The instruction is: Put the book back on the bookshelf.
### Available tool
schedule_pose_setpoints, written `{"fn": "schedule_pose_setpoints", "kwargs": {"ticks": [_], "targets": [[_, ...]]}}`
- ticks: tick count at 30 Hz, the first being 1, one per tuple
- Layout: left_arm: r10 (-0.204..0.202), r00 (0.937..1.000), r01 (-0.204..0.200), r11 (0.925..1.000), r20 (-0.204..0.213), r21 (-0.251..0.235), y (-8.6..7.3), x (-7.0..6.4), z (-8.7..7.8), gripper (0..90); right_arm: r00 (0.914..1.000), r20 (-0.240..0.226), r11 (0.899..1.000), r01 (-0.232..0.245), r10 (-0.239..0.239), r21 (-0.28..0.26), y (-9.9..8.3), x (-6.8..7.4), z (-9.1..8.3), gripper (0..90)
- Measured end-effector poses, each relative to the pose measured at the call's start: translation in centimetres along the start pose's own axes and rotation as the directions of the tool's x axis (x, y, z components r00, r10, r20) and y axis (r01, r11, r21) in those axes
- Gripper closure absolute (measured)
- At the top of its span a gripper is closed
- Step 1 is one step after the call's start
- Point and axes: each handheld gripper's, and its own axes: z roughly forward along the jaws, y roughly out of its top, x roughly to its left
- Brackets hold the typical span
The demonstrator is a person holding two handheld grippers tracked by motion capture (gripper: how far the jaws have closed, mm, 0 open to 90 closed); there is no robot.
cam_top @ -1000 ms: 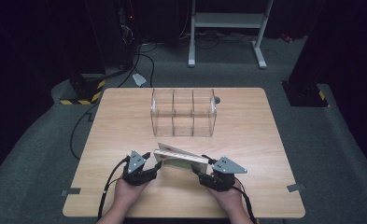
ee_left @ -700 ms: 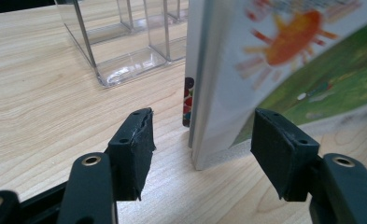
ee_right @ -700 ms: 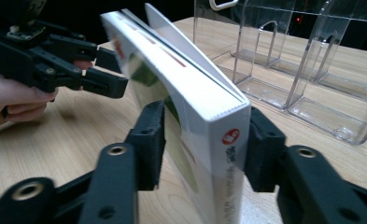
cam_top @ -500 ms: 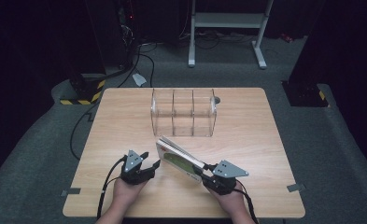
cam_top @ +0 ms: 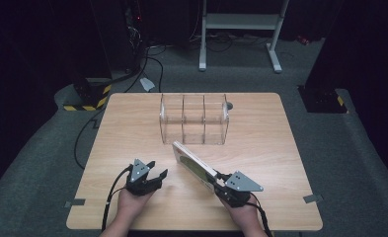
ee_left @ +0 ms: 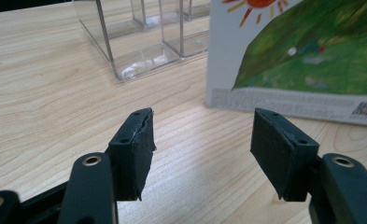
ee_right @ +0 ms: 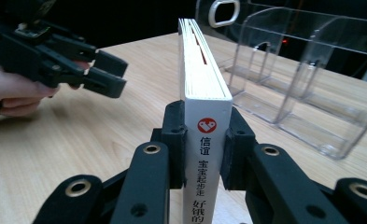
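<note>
High view: the right gripper [cam_top: 220, 180] is clamped on the near end of a book [cam_top: 195, 165], which stands on edge and angles toward the clear divided organizer [cam_top: 194, 118] at the table's [cam_top: 132, 123] centre. The left gripper [cam_top: 154, 177] sits near left, jaws apart, holding nothing. Left gripper view: its jaws stand wide apart over bare wood, the book's green cover [ee_left: 302, 60] beyond at right. Right gripper view: both pads press the book's white spine [ee_right: 207, 154]; the organizer [ee_right: 307, 70] lies far right.

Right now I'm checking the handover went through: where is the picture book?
In the high view the picture book is clamped at its spine by the right gripper, angled toward the clear organizer, with the open left gripper apart on its left.
</note>
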Motion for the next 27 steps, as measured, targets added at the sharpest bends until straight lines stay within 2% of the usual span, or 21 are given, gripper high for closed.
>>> {"fn": "schedule_pose_setpoints", "kwargs": {"ticks": [3, 5, 11, 14, 18, 22, 23, 25, 27], "targets": [[-0.002, 1.0, 0.002, 1.0, -0.001, -0.001, 0.0, 0.1, 0.0, 39.6, 0.9997, 0.023, 1.0, -0.005, 0.005, -0.007, 0.0, -0.1, -0.4, 75.0], [0.002, 1.0, -0.002, 1.0, -0.006, 0.001, -0.1, 0.1, 0.0, 39.6, 0.9982, 0.057, 1.0, -0.017, 0.018, -0.009, -0.1, -0.4, -1.0, 75.1], [0.01, 0.9998, -0.01, 0.9999, -0.019, 0.003, -0.1, 0.3, 0.0, 39.6, 0.9888, 0.145, 0.999, -0.032, 0.034, -0.02, -0.4, -1.0, -2.4, 75.1], [0.017, 0.9995, -0.017, 0.9998, -0.028, 0.008, -0.2, 0.4, 0.2, 39.7, 0.9814, 0.187, 0.999, -0.039, 0.043, -0.026, -0.6, -1.2, -3.1, 75.1], [0.054, 0.9965, -0.053, 0.9981, -0.063, 0.032, -0.3, 0.6, 0.5, 39.7, 0.967, 0.247, 0.998, -0.055, 0.061, -0.034, -0.9, -1.6, -4.1, 75.1], [0.039, 0.9959, -0.034, 0.9976, -0.081, 0.06, -0.5, 1.3, 0.7, 39.3, 0.9536, 0.285, 0.995, -0.086, 0.095, -0.045, -1.2, -1.9, -5.1, 75.0], [0.026, 0.9959, -0.021, 0.9977, -0.086, 0.064, -0.6, 1.4, 0.8, 39.4, 0.9514, 0.29, 0.995, -0.092, 0.102, -0.047, -1.3, -2.0, -5.4, 75.0], [0.03, 0.9958, -0.023, 0.997, -0.086, 0.074, -0.7, 1.6, 0.9, 39.4, 0.9489, 0.298, 0.994, -0.094, 0.104, -0.048, -1.6, -2.0, -5.7, 75.0], [0.026, 0.9961, -0.018, 0.9958, -0.085, 0.09, -0.8, 1.6, 1.4, 39.4, 0.9441, 0.305, 0.992, -0.115, 0.125, -0.051, -2.0, -2.1, -6.3, 74.7]]}}
